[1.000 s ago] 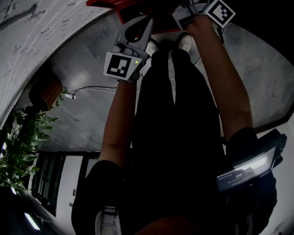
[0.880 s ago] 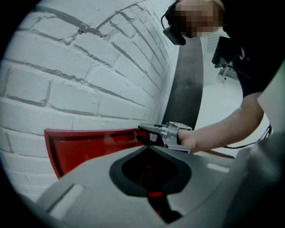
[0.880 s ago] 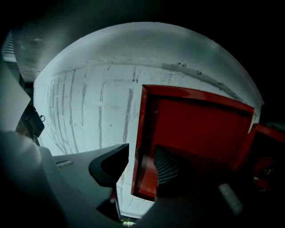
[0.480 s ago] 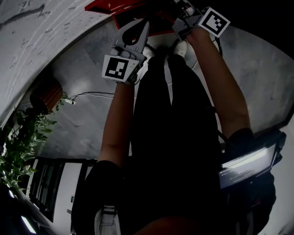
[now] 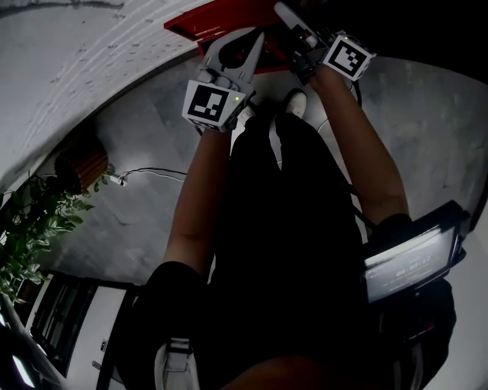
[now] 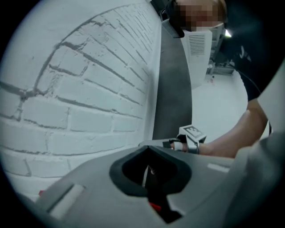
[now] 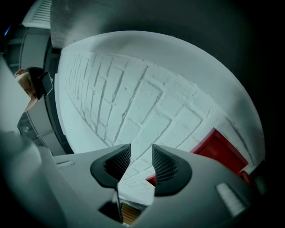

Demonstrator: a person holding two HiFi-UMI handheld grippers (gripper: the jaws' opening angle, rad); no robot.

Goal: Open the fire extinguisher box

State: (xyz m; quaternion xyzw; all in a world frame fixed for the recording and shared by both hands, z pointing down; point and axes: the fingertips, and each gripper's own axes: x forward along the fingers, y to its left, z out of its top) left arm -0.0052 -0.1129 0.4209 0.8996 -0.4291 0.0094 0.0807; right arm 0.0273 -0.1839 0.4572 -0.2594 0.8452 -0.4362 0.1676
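Note:
The red fire extinguisher box (image 5: 217,27) sits against the white brick wall at the top of the head view, and its red edge (image 7: 220,151) also shows in the right gripper view. My left gripper (image 5: 253,44) is held up to the box's lower edge, its jaws shut with nothing seen between them (image 6: 148,147). My right gripper (image 5: 293,23) reaches over the box front. Its jaws (image 7: 141,162) stand apart and are closing, with only brick wall between them. The right gripper (image 6: 189,139) also appears in the left gripper view.
The white brick wall (image 5: 69,53) runs along the left. A leafy plant (image 5: 30,228) and a wooden pot (image 5: 80,164) stand on the grey floor, with a cable (image 5: 152,171) nearby. My dark legs and white shoe (image 5: 296,100) fill the middle. A lit screen device (image 5: 404,263) hangs at right.
The head view has shifted, so more of the red box shows. Both grippers sit lower in the picture, and the right gripper's jaws now lie across the box front.

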